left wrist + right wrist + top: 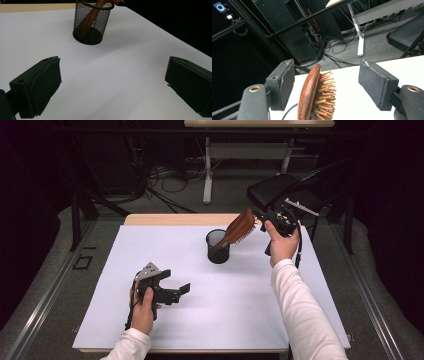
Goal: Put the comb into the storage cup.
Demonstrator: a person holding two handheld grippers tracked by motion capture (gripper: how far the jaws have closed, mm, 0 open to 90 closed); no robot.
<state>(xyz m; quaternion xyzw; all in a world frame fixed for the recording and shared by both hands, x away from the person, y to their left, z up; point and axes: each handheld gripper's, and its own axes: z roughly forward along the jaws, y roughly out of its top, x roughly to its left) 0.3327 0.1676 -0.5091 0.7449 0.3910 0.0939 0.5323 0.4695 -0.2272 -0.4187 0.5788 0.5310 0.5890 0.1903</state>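
A brown wooden hairbrush [240, 227] stands handle-down in a black mesh cup [218, 246] at the back middle of the white table top [235, 310], its head leaning out to the right. My right gripper [261, 218] is held in the air at the brush head. In the right gripper view the brush head [308, 95] sits between the jaws with bristles toward the right pad and a gap on that side, so my right gripper [327, 75] is open. My left gripper [176, 290] rests low at the front left, open and empty. In the left gripper view my left gripper [112, 85] faces the cup [90, 23].
A black chair [285, 190] stands just beyond the table's back right corner, close behind the right hand. A wooden strip [175, 219] edges the table's far side. Cables and a white table leg [207, 170] lie on the floor behind.
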